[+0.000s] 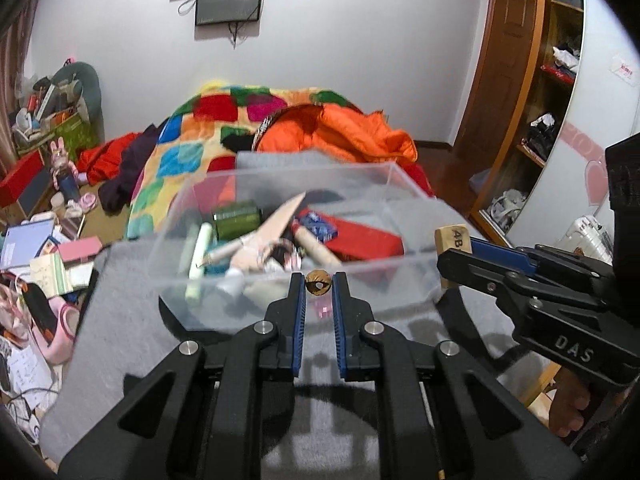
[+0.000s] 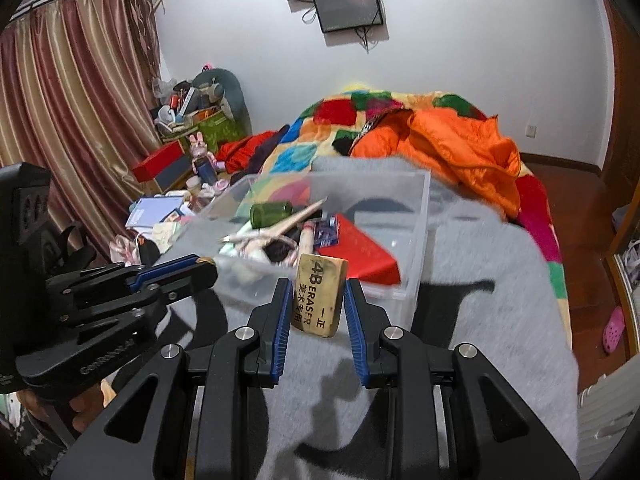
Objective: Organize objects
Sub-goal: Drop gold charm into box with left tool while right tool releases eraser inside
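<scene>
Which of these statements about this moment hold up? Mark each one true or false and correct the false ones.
1. The right hand-held gripper grips an eraser printed "4B". True.
2. The left hand-held gripper is empty. False: a small round brown object sits between its fingertips; what it is cannot be told.
3. The clear plastic box already holds several things, including a red box and a green bottle. True.
4. The eraser already lies inside the clear plastic box. False: it is held in the air near the box's front edge.
5. The clear plastic box rests on a bare wooden floor. False: it sits on a grey cloth.
</scene>
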`<state>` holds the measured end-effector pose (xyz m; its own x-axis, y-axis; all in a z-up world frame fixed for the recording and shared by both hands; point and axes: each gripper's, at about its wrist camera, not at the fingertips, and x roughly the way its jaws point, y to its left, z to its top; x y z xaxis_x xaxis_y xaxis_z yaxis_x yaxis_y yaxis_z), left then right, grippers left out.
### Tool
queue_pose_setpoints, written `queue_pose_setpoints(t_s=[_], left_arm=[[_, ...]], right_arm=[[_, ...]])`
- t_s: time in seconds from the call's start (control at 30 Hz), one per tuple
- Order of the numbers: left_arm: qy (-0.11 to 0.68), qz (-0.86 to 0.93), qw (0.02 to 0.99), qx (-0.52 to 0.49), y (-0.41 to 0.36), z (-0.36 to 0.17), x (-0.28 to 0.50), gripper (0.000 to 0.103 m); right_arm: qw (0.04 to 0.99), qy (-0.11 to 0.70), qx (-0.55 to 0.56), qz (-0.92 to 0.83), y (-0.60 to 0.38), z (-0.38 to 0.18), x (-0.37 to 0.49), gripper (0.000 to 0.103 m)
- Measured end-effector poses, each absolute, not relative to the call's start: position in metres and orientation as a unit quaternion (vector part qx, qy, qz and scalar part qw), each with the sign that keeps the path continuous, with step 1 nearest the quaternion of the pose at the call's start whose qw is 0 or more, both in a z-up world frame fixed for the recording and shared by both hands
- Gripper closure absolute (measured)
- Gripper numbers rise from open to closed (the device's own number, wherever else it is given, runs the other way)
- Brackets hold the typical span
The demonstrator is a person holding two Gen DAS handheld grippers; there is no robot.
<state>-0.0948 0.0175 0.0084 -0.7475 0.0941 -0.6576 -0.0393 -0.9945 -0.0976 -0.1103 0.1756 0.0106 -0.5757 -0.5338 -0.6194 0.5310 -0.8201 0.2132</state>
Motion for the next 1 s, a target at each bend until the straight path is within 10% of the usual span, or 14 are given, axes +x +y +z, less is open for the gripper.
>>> queue_pose_setpoints(t_s=[1.0], left_arm=[[-0.064,0.910,0.072,-0.404,0.009,-0.026,-0.173,0.090]], right_arm=[[0.284,0.038,0.380,-0.879,0.136,-0.011,-0.173,0.077]])
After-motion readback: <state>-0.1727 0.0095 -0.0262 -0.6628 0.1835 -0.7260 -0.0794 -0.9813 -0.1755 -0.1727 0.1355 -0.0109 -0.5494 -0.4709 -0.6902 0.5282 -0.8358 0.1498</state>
